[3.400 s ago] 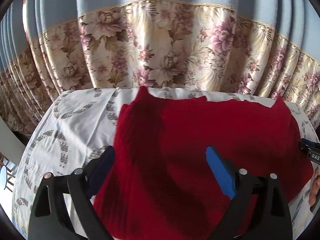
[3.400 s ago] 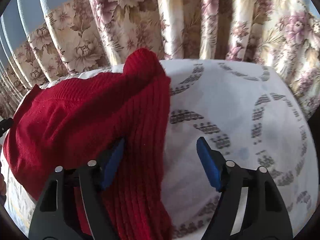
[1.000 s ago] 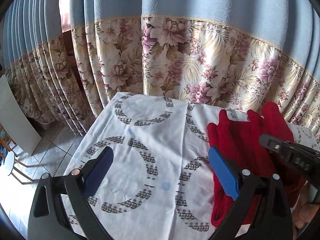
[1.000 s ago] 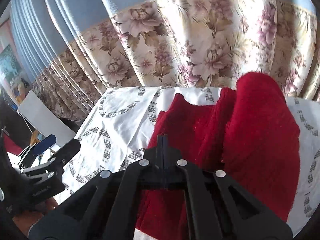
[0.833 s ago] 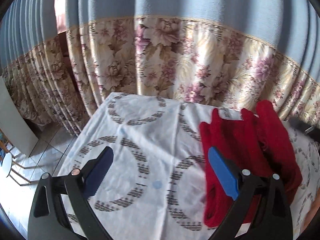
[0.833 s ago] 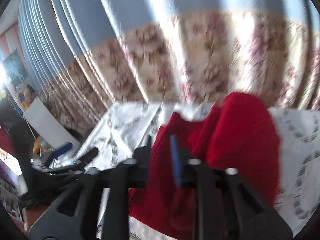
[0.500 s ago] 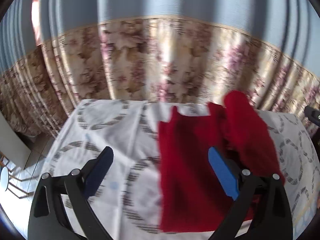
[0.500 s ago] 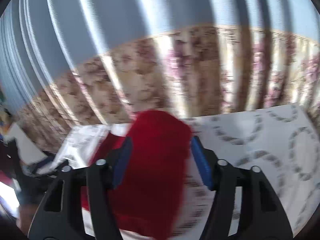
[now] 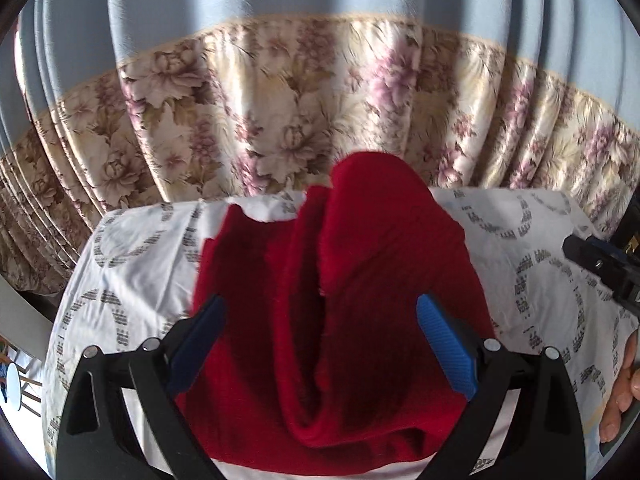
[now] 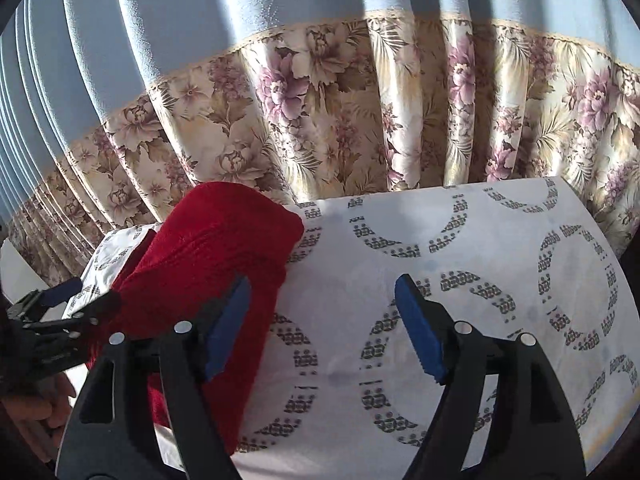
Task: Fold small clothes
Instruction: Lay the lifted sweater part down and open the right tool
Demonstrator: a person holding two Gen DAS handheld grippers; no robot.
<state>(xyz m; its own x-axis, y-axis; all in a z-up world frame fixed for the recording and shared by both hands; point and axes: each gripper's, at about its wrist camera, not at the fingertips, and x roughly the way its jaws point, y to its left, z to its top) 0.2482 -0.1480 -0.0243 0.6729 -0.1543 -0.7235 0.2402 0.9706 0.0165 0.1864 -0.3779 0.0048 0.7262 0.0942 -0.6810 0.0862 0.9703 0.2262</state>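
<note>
A red knitted garment lies folded lengthwise on a white tablecloth with grey ring patterns; one layer bulges up at its far end. My left gripper is open and empty, hovering over the near part of the garment. In the right wrist view the garment lies at the left. My right gripper is open and empty over the bare cloth, its left finger beside the garment's right edge. The left gripper shows at the far left there; the right gripper's tip shows in the left wrist view.
A blue curtain with a floral lower band hangs right behind the table's far edge. The table edge drops off at the left, with floor and furniture below. The person's fingers show at the right.
The right gripper, shut on the garment a second ago, has opened, let it go and swung right over the bare cloth. The left gripper has moved right, over the garment.
</note>
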